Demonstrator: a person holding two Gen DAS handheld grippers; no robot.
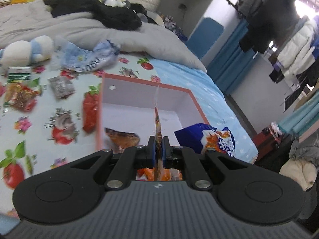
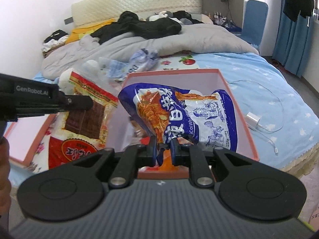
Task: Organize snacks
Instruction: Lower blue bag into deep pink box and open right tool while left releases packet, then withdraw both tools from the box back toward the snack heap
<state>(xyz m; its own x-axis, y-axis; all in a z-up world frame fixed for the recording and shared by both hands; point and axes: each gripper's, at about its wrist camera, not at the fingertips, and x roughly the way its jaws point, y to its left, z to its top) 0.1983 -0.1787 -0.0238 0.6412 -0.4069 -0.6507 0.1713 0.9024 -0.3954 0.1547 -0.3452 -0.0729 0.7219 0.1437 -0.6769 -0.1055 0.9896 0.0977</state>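
A pink-rimmed open box (image 1: 180, 88) (image 2: 237, 97) lies on the bed. My left gripper (image 1: 159, 151) is shut on a red and yellow snack packet (image 1: 158, 121), seen edge-on above the box; the same packet (image 2: 85, 119) hangs at the left in the right wrist view under the left gripper's arm (image 2: 45, 101). My right gripper (image 2: 163, 149) is shut on a blue and white noodle bag (image 2: 179, 111) held over the box; the bag also shows in the left wrist view (image 1: 209, 139). Another snack (image 1: 121, 138) lies inside the box.
Loose snack packets (image 1: 20, 97) (image 1: 61, 87) (image 1: 90, 109), a crumpled blue bag (image 1: 89, 56) and a plush toy (image 1: 28, 49) lie on the flowered sheet. A grey duvet (image 2: 179, 39) with black clothes fills the back. A white charger and cable (image 2: 254, 119) lie right of the box. The box lid (image 2: 24, 139) is at the left.
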